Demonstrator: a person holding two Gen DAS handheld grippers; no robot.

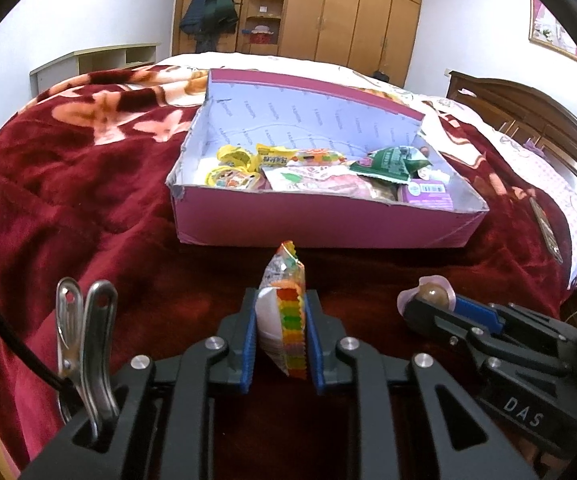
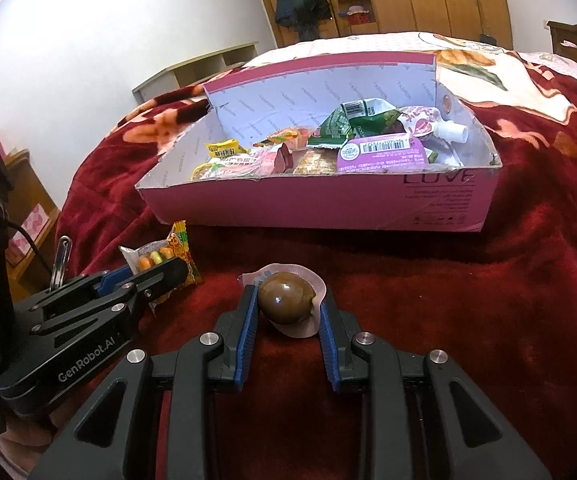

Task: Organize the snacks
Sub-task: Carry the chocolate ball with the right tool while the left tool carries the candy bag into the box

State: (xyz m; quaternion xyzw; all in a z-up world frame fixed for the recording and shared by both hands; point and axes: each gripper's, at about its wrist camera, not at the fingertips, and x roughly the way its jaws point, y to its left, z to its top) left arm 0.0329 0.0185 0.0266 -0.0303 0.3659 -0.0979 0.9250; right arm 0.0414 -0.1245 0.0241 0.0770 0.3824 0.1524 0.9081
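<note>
My left gripper (image 1: 281, 330) is closed on a rainbow gummy packet (image 1: 284, 312), pads pinching its flat faces near the lower end, so this light, crinkly film will likely flop and could slide if I loosen. My right gripper (image 2: 288, 312) is clamped across a brown vacuum-sealed egg (image 2: 286, 298) (firm, rounded and slick under its wrap, so I'd stay on its widest part). Both are just short of the pink cardboard box (image 2: 288, 208) of snacks on the red blanket (image 2: 468, 300).

A dark red floral blanket (image 1: 68, 184) covers the bed. Behind it stand a wooden wardrobe (image 1: 364, 12), hanging dark coats (image 1: 208, 8), a low cubby shelf (image 1: 100, 58) and a framed picture (image 1: 554, 28).
</note>
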